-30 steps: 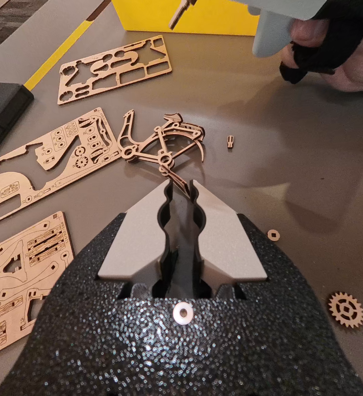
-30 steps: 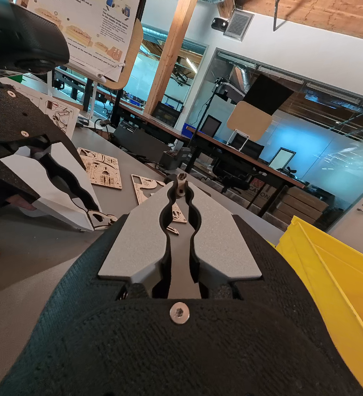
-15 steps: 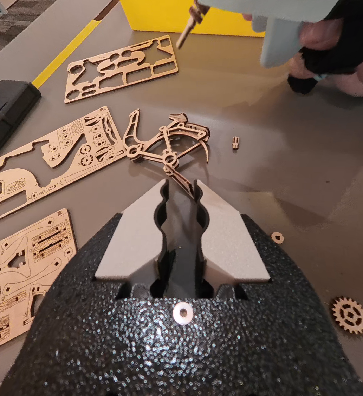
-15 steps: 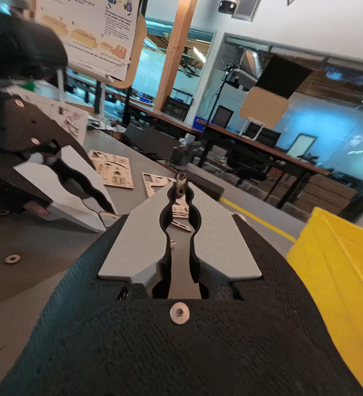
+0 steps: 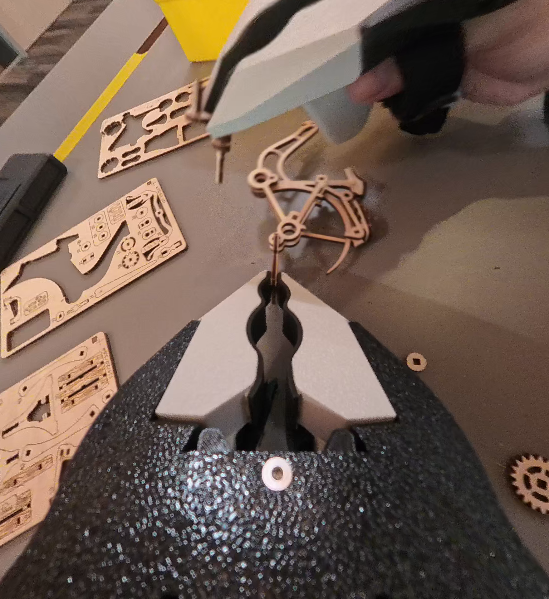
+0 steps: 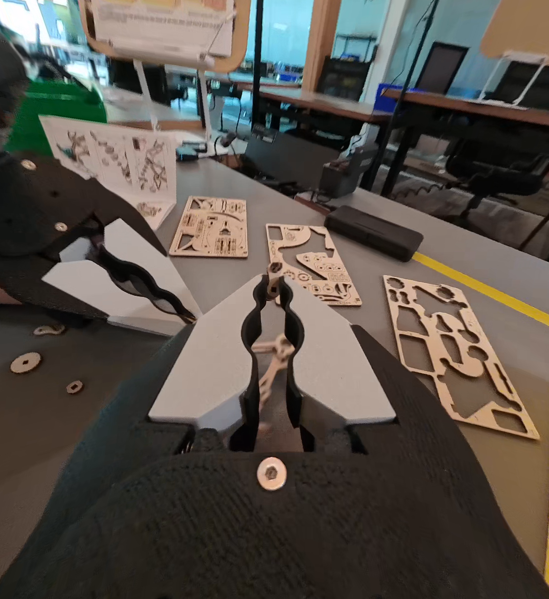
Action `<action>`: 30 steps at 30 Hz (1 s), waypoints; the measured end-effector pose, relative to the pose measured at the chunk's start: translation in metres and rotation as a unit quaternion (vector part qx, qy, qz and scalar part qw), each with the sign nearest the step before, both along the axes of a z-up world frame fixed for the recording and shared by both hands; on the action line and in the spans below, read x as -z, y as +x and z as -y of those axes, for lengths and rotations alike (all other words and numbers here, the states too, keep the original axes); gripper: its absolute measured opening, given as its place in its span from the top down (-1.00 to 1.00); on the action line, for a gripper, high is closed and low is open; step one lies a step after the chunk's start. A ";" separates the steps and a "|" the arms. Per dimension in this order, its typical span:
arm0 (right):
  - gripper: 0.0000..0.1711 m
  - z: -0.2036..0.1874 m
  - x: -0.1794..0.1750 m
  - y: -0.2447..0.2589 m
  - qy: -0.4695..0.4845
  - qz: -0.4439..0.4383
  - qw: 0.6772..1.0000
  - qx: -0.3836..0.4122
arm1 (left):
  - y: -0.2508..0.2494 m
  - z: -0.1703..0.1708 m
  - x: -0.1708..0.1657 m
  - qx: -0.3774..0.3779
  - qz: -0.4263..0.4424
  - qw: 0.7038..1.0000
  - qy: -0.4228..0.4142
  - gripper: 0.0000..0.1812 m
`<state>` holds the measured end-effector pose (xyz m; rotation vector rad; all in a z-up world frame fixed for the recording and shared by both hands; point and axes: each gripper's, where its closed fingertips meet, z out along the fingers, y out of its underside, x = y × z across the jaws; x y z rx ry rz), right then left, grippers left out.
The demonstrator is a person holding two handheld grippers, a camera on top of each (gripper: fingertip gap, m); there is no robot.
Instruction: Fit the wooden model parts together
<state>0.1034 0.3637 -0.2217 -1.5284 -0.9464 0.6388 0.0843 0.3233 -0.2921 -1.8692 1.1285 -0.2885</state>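
Two grippers are each clamped on wood. The left gripper (image 5: 274, 278) pinches a thin strut at its fingertips, an edge of the pale laser-cut wooden bicycle-frame assembly (image 5: 312, 207) that spreads ahead of its fingers on the grey table (image 5: 445, 291). The right gripper (image 6: 274, 285) nips a small slender wooden pin-shaped part (image 5: 219, 152) at its very tips, held above and beyond that assembly.

Both holds look shallow, so my worry is slippage: a sideways push on insertion could twist the pin out or lever the strut until it snaps. Motion blur suggests speed, which could cause a missed hole. A loose wooden cog (image 5: 540, 484) lies right of the left fingers, a small washer (image 5: 416, 362) nearer.
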 end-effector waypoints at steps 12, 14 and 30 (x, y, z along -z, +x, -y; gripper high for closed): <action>0.94 -0.005 0.020 0.018 -0.007 0.111 0.992 0.059 | 0.001 0.002 -0.006 0.006 0.011 1.000 0.019 1.00; 0.94 -0.003 0.019 0.018 -0.003 0.113 0.992 0.057 | 0.000 0.001 -0.006 0.005 0.011 1.000 0.017 1.00; 0.94 -0.006 0.024 0.019 -0.019 0.079 0.995 0.058 | 0.001 -0.003 -0.030 0.003 0.056 0.994 0.091 1.00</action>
